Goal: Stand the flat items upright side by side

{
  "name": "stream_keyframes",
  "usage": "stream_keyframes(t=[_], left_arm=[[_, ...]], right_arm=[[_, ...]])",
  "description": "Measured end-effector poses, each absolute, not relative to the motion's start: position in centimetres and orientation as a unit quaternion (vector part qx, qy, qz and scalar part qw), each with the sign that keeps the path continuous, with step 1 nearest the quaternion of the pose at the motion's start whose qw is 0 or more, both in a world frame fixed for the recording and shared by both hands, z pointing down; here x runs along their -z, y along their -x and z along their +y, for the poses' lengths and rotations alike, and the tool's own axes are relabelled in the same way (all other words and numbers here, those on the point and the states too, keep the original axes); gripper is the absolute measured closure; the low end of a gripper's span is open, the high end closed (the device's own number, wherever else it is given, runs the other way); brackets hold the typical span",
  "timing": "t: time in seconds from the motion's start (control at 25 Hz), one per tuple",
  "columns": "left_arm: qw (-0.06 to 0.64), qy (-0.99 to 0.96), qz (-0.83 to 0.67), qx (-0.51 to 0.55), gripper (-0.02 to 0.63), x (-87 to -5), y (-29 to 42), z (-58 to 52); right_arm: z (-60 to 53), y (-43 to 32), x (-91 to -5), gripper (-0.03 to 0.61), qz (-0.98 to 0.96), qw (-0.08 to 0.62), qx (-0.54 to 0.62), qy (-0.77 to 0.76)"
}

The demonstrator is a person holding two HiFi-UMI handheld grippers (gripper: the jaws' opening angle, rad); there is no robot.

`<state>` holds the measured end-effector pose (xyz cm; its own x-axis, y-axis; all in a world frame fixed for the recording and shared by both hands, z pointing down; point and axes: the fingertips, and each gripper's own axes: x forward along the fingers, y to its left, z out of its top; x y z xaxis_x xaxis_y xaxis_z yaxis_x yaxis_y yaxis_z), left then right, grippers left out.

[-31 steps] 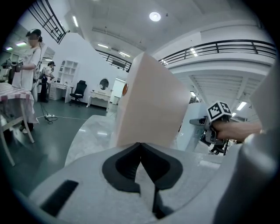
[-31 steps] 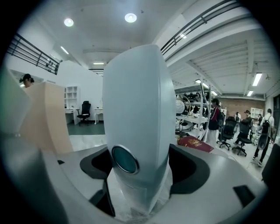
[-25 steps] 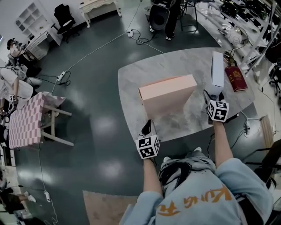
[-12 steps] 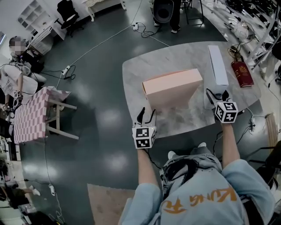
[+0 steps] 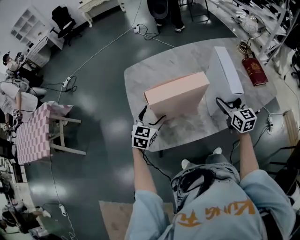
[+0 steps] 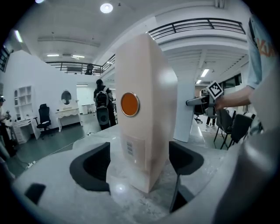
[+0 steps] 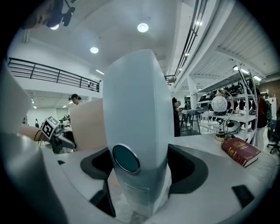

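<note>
A pink box [image 5: 177, 93] stands on its long edge in the middle of the marble table [image 5: 187, 56]. An orange round sticker [image 6: 130, 104] faces my left gripper [image 5: 152, 117]. That gripper's jaws are opening and straddle the box's near end [image 6: 140, 159], the pads not pressing on it. To the right, a white box [image 5: 224, 75] stands upright alongside the pink one, a gap between them. My right gripper [image 5: 228, 104] is shut on its near end [image 7: 142, 168], below a dark round sticker [image 7: 126, 158].
A red book [image 5: 254, 71] lies flat at the table's right edge, beyond the white box. Left of the table stand a checkered small table [image 5: 33, 131] and cables on the dark floor. A person [image 5: 164, 9] stands beyond the table's far side.
My left gripper has come forward from the table's near edge to the pink box, and its jaws have spread around the box's end. The right gripper stays on the white box.
</note>
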<state>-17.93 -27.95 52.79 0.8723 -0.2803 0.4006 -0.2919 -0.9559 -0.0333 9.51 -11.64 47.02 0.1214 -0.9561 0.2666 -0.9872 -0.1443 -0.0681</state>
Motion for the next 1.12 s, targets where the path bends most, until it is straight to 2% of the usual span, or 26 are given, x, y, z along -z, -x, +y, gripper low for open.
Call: stream_keyframes(t=[0.24,0.44,0.8,1.12], left_arm=[[0.010,-0.969,-0.113,-0.220,0.181,-53.5,15.6,-28.0],[0.008,-0.970,-0.118,-0.214,0.212,-53.6,14.7,-27.1],[0.009,-0.958,-0.202,-0.204,0.224,-53.9,13.5,-24.8],[0.047,-0.933,-0.295,-0.201,0.229,-54.4,11.8,-22.6]], right_arm=[[-11.4,-9.0,-47.4,0.207,-0.667,0.073,-0.129,-0.730],[-11.5,-8.5,-47.6,0.206,-0.672,0.085,-0.124,-0.725],[-11.8,-8.3,-47.9,0.206,-0.672,0.089,-0.117,-0.726],[-11.9,-7.7,-47.8,0.206,-0.670,0.085,-0.116,-0.728]])
